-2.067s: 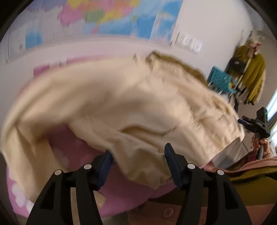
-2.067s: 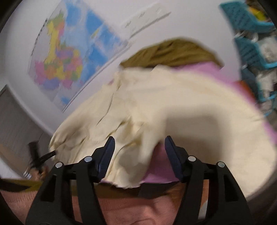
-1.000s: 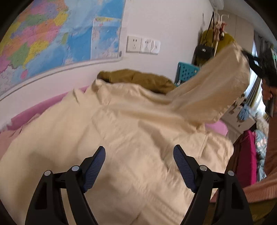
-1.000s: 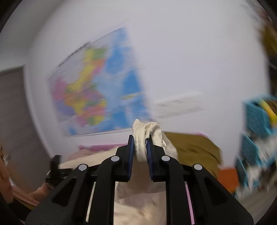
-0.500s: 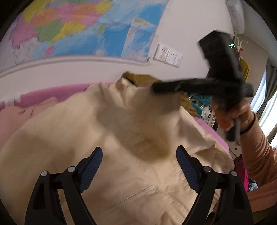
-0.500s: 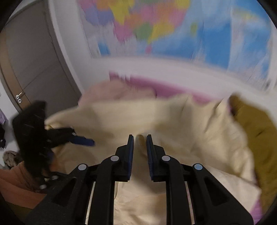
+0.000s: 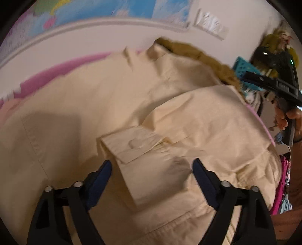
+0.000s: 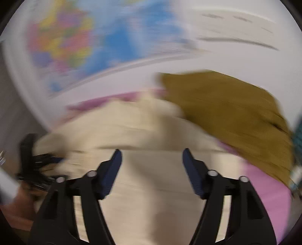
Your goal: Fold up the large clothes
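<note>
Background: a white wall hung with a coloured map; a pink sheet is seen along the wall.
Garment: a cream jacket is spread over the pink sheet, one sleeve folded across its front, the cuff lying near the middle.
Other cloth: an olive garment is bunched beside the collar.
Left claw: spread wide above the cuff, nothing pinched.
Right claw: jaws just opened, spread over the cream cloth, nothing gripped; view blurred.
</note>
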`<action>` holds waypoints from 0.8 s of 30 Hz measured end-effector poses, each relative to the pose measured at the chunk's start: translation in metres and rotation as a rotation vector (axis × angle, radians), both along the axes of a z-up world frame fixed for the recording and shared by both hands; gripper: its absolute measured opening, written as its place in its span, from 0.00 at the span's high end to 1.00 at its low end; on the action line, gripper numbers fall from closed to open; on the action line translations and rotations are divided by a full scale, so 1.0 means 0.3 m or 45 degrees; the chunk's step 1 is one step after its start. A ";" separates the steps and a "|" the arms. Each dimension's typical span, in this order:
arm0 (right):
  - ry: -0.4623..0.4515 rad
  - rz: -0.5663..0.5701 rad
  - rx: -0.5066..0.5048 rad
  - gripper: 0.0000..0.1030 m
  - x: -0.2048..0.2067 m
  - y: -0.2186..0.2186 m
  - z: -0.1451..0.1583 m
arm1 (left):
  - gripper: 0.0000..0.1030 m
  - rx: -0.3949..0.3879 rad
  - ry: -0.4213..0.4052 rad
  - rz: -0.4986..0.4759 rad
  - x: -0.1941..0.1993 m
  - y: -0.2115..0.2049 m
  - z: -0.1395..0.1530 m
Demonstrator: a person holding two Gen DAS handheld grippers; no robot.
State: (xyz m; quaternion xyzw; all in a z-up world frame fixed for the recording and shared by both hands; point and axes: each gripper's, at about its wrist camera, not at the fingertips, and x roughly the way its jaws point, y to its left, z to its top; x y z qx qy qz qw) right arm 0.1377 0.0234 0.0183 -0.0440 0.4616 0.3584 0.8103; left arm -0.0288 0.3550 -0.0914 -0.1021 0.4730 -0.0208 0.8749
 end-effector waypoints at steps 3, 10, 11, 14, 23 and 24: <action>0.054 -0.200 -0.076 0.31 0.077 -0.176 -0.098 | 0.26 -0.015 0.066 0.044 0.012 0.025 -0.036; 0.239 -0.193 0.001 0.64 0.100 -0.256 -0.276 | 0.27 0.022 0.117 0.097 0.046 0.039 -0.052; 0.190 -0.183 -0.041 0.69 0.091 -0.235 -0.271 | 0.27 0.029 0.117 0.106 0.056 0.038 -0.052; 0.142 -0.219 -0.156 0.62 0.091 -0.186 -0.251 | 0.27 0.044 0.072 0.140 0.031 0.036 -0.016; -0.160 0.202 0.020 0.38 -0.221 0.018 0.023 | 0.22 0.304 -0.212 0.317 -0.333 0.125 0.228; -0.143 0.274 0.034 0.38 -0.254 0.061 0.020 | 0.22 0.318 -0.218 0.341 -0.362 0.137 0.238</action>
